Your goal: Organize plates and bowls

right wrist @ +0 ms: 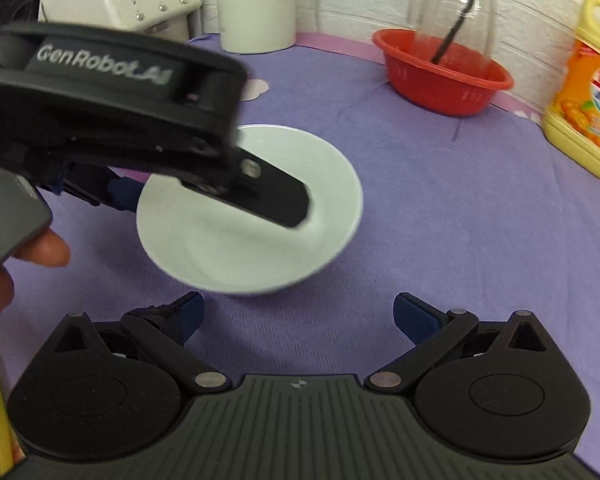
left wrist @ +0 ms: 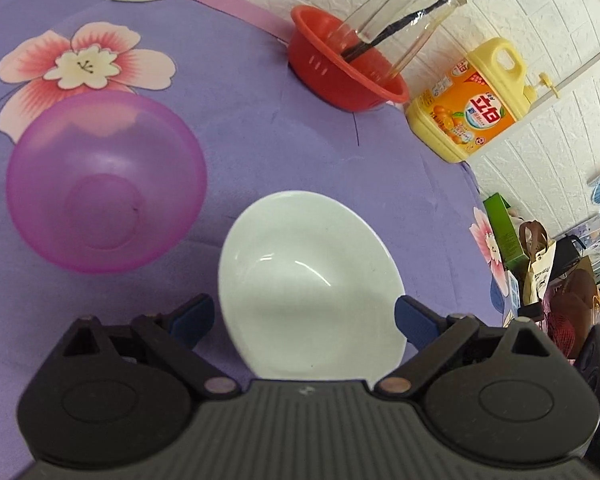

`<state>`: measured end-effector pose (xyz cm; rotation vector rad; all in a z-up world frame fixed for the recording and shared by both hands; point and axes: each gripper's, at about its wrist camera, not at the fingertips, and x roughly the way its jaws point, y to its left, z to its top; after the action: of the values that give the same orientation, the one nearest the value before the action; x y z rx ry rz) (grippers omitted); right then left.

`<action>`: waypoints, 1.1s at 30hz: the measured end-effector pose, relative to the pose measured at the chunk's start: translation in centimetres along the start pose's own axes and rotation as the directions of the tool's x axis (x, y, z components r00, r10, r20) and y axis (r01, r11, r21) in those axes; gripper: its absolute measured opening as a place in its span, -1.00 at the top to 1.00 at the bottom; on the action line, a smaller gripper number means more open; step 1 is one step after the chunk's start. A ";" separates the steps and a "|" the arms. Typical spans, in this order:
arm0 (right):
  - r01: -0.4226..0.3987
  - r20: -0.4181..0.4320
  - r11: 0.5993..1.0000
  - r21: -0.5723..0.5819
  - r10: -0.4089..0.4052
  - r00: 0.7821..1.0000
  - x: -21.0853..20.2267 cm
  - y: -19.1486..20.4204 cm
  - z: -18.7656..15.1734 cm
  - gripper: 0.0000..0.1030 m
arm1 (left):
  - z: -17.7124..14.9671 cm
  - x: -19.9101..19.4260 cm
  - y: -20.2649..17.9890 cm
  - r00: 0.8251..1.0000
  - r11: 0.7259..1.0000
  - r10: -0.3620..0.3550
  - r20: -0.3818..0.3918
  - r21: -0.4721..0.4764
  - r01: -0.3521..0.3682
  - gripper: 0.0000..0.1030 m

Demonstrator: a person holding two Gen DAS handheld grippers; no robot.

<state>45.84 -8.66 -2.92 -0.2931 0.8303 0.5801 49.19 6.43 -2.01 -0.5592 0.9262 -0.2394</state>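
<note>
Purple cloth (left wrist: 300,152) bears bowls, basket, bottle.

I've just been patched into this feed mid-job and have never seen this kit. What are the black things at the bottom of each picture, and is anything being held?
Each picture comes from a camera mounted on hand-held tongs, looking forward along their blue-tipped fingers. The left tongs hang open around the white plate, their pads not pressing on it. The right tongs are open and empty; their view shows the left tongs from the side above that plate. On the purple floral tablecloth also sit a purple bowl, a red basket holding a glass jar, and a yellow detergent bottle.
</note>
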 end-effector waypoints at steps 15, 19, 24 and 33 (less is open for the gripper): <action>0.006 0.181 0.999 -0.054 0.004 0.983 -1.4 2.6 -1.0 -1.00 | -0.1 -0.1 -1.1 0.999 0.978 -0.006 0.053 0.207 -0.005 -0.18; 0.025 0.196 0.998 -0.055 -0.013 0.980 -3.3 2.8 -0.7 -1.00 | -1.2 -2.3 -2.6 0.997 0.970 -0.023 0.074 0.243 0.004 -0.18; 0.062 0.238 0.996 -0.056 -0.047 0.970 -9.0 4.0 -2.0 -1.00 | -4.2 -6.3 -5.5 0.993 0.957 -0.075 0.091 0.285 0.046 -0.18; 0.201 0.279 0.980 0.001 -0.193 0.941 -19.4 8.1 -11.1 -1.00 | -15.5 -11.7 -10.5 0.987 0.901 -0.159 0.040 0.415 0.128 -0.18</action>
<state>23.95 -14.34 4.46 -0.3075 0.5141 0.4324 30.21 -2.79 4.53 -0.2419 0.7345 -0.5311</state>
